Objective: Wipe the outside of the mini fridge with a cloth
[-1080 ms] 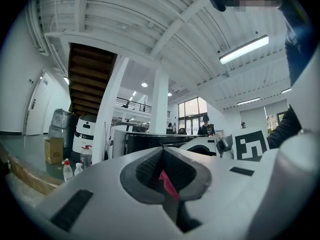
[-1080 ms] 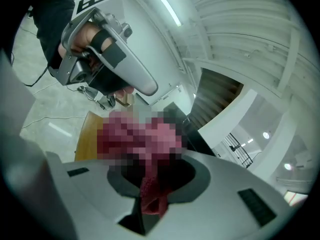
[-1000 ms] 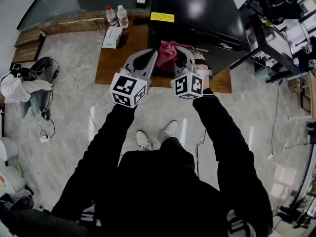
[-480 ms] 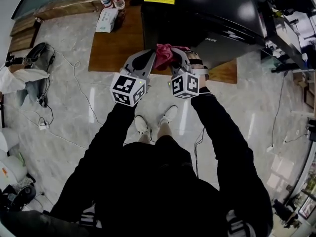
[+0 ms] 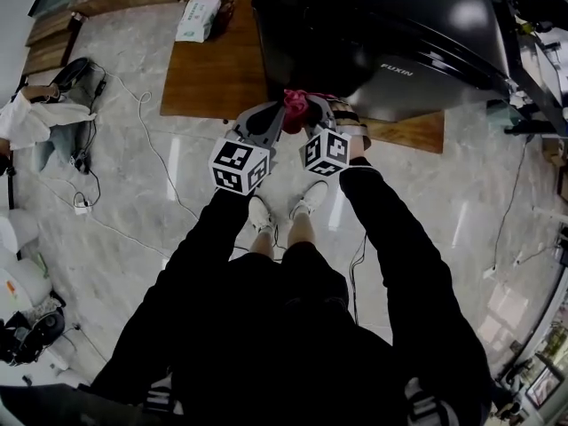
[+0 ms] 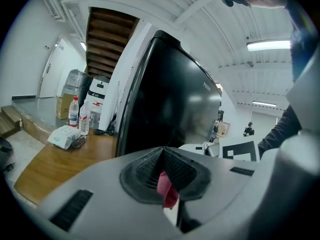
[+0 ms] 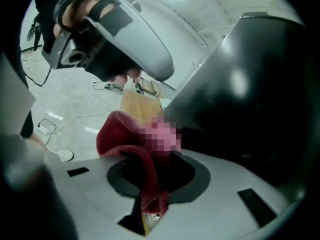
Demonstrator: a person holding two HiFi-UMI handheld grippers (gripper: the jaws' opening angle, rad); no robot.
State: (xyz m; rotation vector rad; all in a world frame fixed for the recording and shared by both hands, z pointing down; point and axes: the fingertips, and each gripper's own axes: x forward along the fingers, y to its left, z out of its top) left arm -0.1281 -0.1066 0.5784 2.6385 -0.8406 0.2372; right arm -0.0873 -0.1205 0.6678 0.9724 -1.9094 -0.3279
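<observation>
Cloth (image 5: 295, 106), red and bunched, is sitting between your two claws: your left gripper (image 5: 280, 114) is pinching a thin edge, your right gripper (image 5: 312, 114) is clamping a thicker fold. Just ahead of both jaws, the black mini fridge (image 5: 382, 34) is standing on a wooden platform (image 5: 209, 69).

A glossy, mirror-smooth black finish is seen on the mini fridge (image 5: 382, 25). The cloth (image 7: 117, 134) is shown as rough red terry. The platform (image 5: 213, 78) is made of matt wood.
</observation>
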